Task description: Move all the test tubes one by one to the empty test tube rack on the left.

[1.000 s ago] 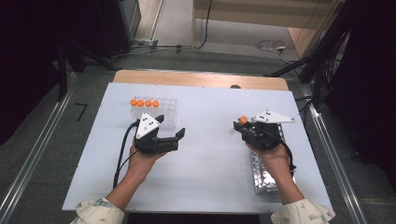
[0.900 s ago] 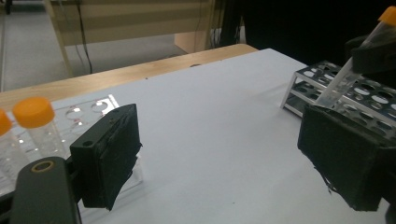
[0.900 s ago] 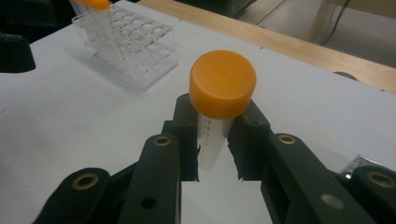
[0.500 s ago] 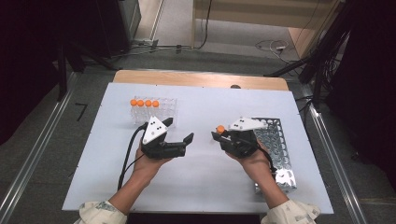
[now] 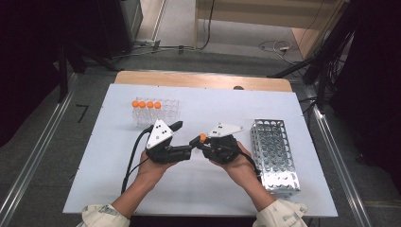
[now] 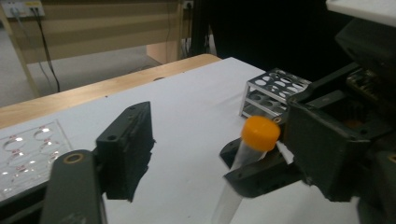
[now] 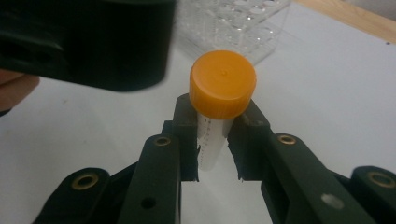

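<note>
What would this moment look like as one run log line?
right hand-held gripper: shut on orange-capped tube | left hand-held gripper: jaws just closing, not gripping, beside tube | metal rack: right of hands | clear rack: four capped tubes

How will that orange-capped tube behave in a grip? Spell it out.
The tube looks like thin clear plastic, so probably light and stiff. Its smooth round wall may slip or swivel between the right gripper pads. Laid on the table, it would likely roll, the wider orange cap curving its path.
</note>
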`<action>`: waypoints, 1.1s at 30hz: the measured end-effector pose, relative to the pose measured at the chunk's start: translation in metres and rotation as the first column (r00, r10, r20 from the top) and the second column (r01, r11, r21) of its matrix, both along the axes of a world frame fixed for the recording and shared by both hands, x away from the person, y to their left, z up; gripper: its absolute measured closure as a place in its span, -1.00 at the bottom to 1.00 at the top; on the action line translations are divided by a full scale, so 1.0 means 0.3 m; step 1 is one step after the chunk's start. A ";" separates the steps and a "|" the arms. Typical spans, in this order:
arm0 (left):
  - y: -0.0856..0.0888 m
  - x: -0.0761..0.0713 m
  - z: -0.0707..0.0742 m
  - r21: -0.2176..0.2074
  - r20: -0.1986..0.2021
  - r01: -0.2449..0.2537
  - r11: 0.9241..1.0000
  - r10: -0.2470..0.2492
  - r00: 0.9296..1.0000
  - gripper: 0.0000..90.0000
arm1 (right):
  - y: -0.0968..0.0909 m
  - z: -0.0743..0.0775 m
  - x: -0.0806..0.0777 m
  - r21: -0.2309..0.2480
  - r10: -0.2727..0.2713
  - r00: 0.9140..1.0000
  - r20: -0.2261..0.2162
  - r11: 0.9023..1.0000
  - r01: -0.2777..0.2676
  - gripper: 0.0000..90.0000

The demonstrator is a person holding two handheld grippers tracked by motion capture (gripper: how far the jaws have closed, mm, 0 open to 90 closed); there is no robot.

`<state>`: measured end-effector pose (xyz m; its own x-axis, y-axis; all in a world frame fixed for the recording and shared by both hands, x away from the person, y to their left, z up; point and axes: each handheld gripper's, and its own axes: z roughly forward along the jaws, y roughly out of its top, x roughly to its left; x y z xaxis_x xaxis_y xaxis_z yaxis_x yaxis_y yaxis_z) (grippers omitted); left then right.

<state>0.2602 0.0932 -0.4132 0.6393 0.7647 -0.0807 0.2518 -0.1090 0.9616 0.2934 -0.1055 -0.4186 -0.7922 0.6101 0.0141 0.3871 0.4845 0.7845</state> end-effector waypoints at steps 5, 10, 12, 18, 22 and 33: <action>-0.002 0.002 -0.004 -0.008 -0.011 0.033 0.999 -0.033 0.999 -0.25 | 0.049 -0.007 -0.005 -0.003 0.033 0.999 -0.002 0.999 -0.033 0.59; 0.001 0.002 -0.014 0.000 -0.021 0.051 0.999 -0.051 0.998 -0.05 | 0.073 -0.009 -0.007 -0.004 0.045 0.999 -0.003 0.999 -0.045 0.59; 0.001 0.002 -0.017 0.002 -0.025 0.055 0.999 -0.054 0.998 0.03 | 0.075 -0.010 -0.007 -0.004 0.048 0.999 -0.003 0.999 -0.048 0.59; -0.007 0.003 -0.029 0.010 -0.038 0.064 0.998 -0.063 0.997 0.16 | 0.073 -0.005 -0.010 -0.002 0.048 0.999 0.003 0.999 -0.048 0.59; -0.008 0.002 -0.033 0.011 -0.040 0.064 0.998 -0.063 0.997 0.24 | 0.072 -0.004 -0.011 -0.002 0.047 0.999 0.002 0.999 -0.047 0.59; -0.010 -0.002 -0.040 0.009 -0.036 0.073 0.997 -0.072 0.997 0.48 | 0.083 -0.002 -0.022 0.001 0.059 0.998 0.000 0.998 -0.059 0.59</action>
<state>0.2596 0.0903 -0.4252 0.6899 0.7174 -0.0971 0.2771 -0.1378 0.9509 0.2869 -0.0807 -0.4192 -0.8269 0.5621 0.0153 0.3582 0.5055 0.7850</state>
